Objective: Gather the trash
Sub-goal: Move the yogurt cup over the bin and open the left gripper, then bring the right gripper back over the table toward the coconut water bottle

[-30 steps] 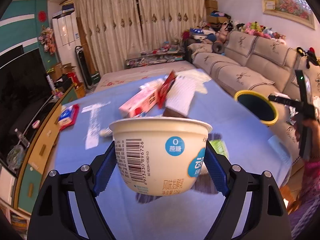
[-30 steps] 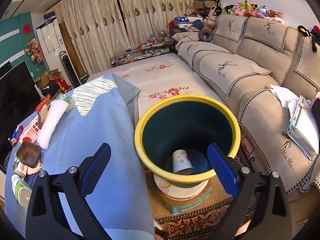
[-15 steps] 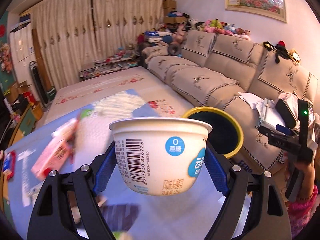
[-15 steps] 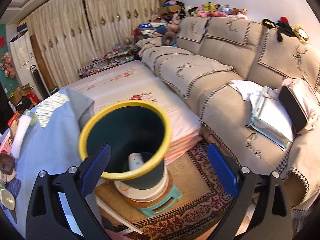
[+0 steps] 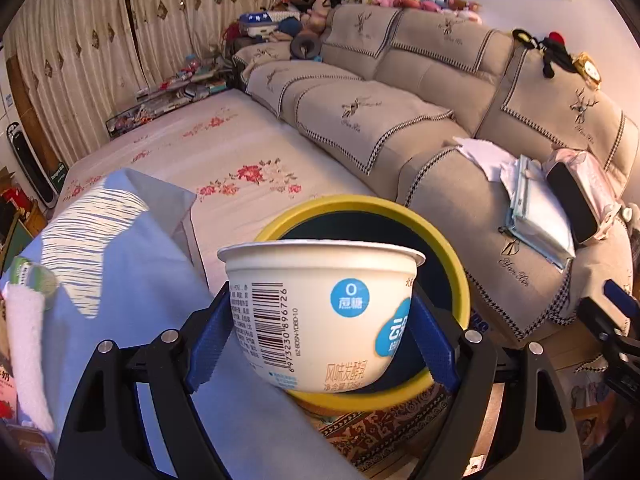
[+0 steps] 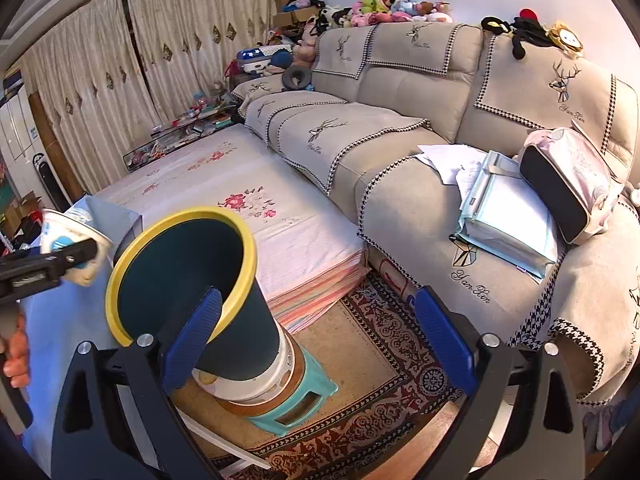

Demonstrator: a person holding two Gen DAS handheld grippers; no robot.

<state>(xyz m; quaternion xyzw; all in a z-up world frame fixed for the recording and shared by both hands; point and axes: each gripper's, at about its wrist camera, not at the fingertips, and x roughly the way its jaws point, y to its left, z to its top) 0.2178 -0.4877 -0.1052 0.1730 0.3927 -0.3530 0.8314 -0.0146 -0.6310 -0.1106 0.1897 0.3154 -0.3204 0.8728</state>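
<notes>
Gripping a cream yogurt cup [image 5: 320, 312] between its two blue fingers [image 5: 208, 344], the left gripper [image 5: 320, 344] holds the cup upright, one pad pressed against each side. Just beyond the fingertips, partly hidden behind the cup, stands the yellow-rimmed dark bin [image 5: 444, 240], its mouth facing up. To the left of the fingers lies the blue-covered worktop [image 5: 132, 280], with a rolled white towel [image 5: 28, 352] at its far left edge. From the right wrist view, the right gripper [image 6: 316, 340] has its fingers spread wide with nothing between them; the bin [image 6: 180, 280] is in front of its left finger, perched on a stack of a tub and a teal stool [image 6: 304, 400]. The cup [image 6: 76, 248] shows left of the bin's rim.
</notes>
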